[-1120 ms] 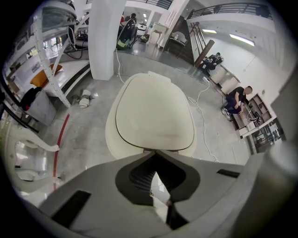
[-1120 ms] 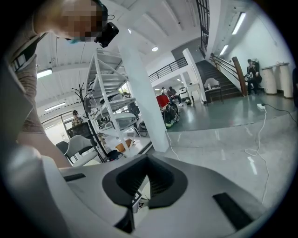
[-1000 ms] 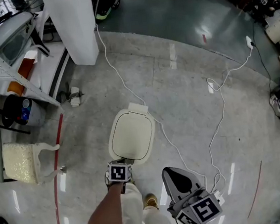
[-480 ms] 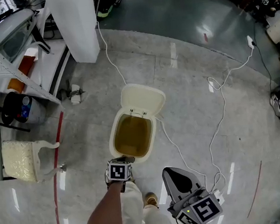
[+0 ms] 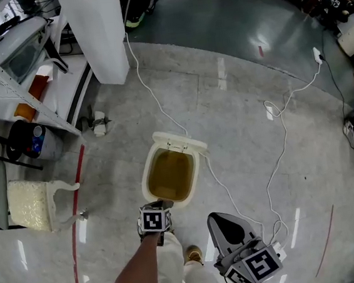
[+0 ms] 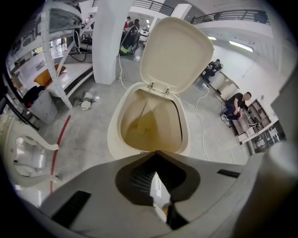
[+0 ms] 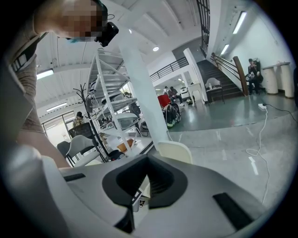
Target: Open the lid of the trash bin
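Here the lid [image 6: 174, 51] of the trash bin [image 6: 113, 139] stands open — left tool [image 6: 156, 153], right tool [image 7: 148, 156] both closed, empty.

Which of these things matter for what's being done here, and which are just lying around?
Part of the job: trash bin; its lid, already up; left hand-held gripper by it.
Just lying about: white cable; chair; white pillar.
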